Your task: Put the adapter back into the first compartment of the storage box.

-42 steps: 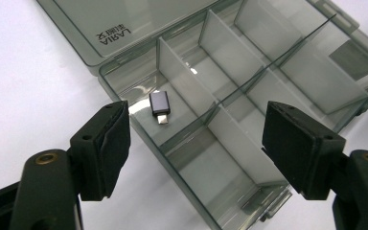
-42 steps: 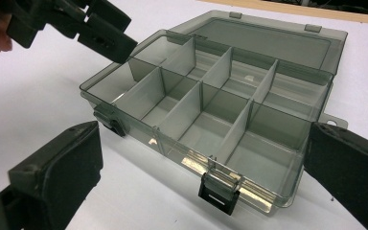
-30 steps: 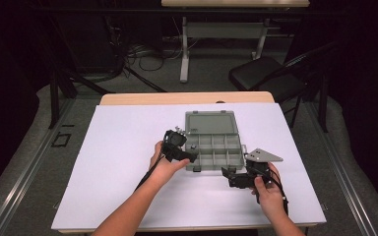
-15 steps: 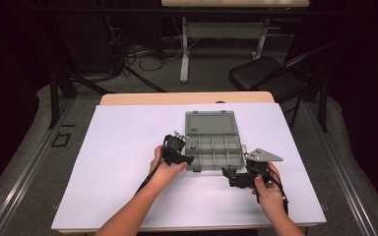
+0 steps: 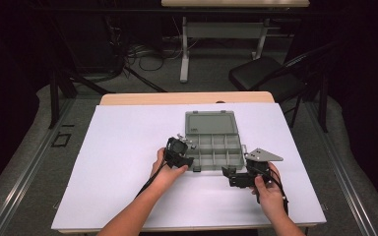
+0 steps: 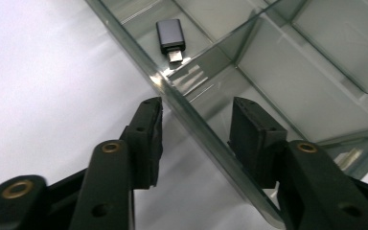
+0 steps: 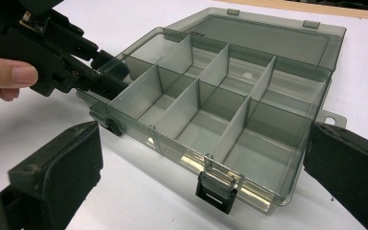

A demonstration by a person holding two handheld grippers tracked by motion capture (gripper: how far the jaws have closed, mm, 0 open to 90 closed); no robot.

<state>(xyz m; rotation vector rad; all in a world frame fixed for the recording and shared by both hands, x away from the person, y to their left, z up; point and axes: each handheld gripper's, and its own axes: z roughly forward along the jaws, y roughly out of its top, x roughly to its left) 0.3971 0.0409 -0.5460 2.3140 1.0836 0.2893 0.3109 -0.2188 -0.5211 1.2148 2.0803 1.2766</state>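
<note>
Lying near the far right part of the white table top [image 5: 128, 162], the organizer box [image 5: 213, 142] was a flat rectangle of smoky translucent plastic, its lid [image 5: 211, 123] folded back flat toward the far edge. Thin glossy walls split its tray into small square compartments. From the left, the left gripper [image 5: 186, 153], matte black with brass-coloured rivets, met the box at its left wall: the left gripper view showed the jaws parted, one outside on the white sheet and one inside the tray, straddling that wall [image 6: 196, 124] without pressing on it. Just past the divider ahead of them, a small dark USB adapter [image 6: 170, 37] with a metal plug lay flat in a compartment; the others in sight looked bare. A black latch [image 7: 215, 189] hung at the box's near edge. Right of the box, near its front right corner, the right gripper [image 5: 230, 175] was held wide apart, grasping nothing, under its grey three-cornered plate [image 5: 263, 155]. Against the frame a second before, the box and both hands sat almost unchanged.
</note>
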